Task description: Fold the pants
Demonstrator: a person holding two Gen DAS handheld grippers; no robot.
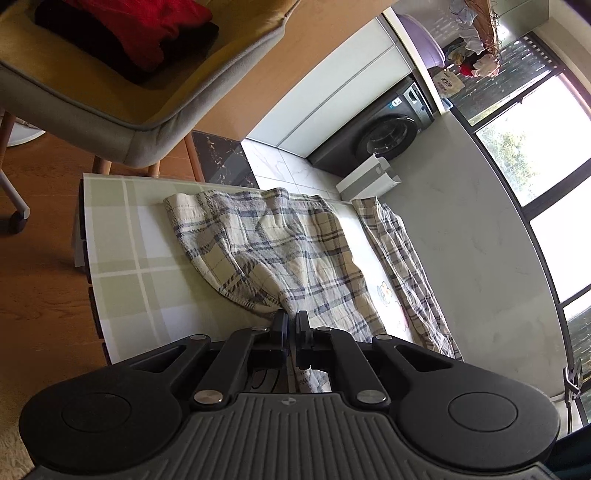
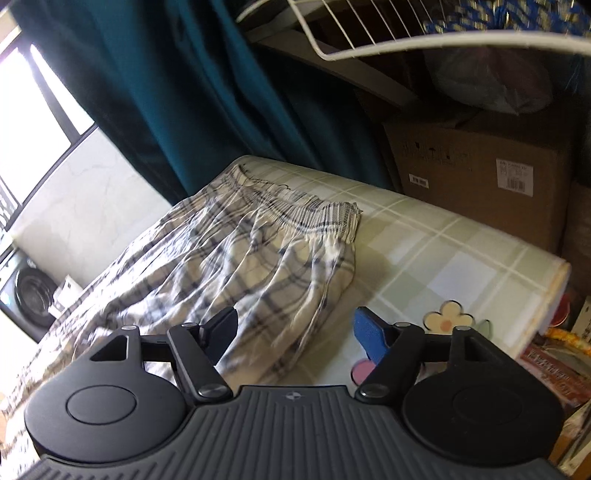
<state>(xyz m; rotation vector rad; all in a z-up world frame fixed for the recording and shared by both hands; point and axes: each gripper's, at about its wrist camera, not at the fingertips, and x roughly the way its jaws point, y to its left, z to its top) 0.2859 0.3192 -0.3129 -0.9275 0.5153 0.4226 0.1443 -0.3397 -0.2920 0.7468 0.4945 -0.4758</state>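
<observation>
Pants (image 1: 288,254) lay lengthwise along the tabletop (image 1: 122,266); left gripper (image 1: 291,325) jaws pinched their fabric, right gripper (image 2: 295,332) jaws spread above them.

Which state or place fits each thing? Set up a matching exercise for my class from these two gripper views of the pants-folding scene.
Things:
1. left gripper
2. right gripper
3. plaid pants
4. red garment

States or places:
A. on the chair seat
B. jaws wide open
C. spread on the checked table
D. shut on plaid cloth

Pairs: 1-D, 2-B, 3-C, 4-A
</observation>
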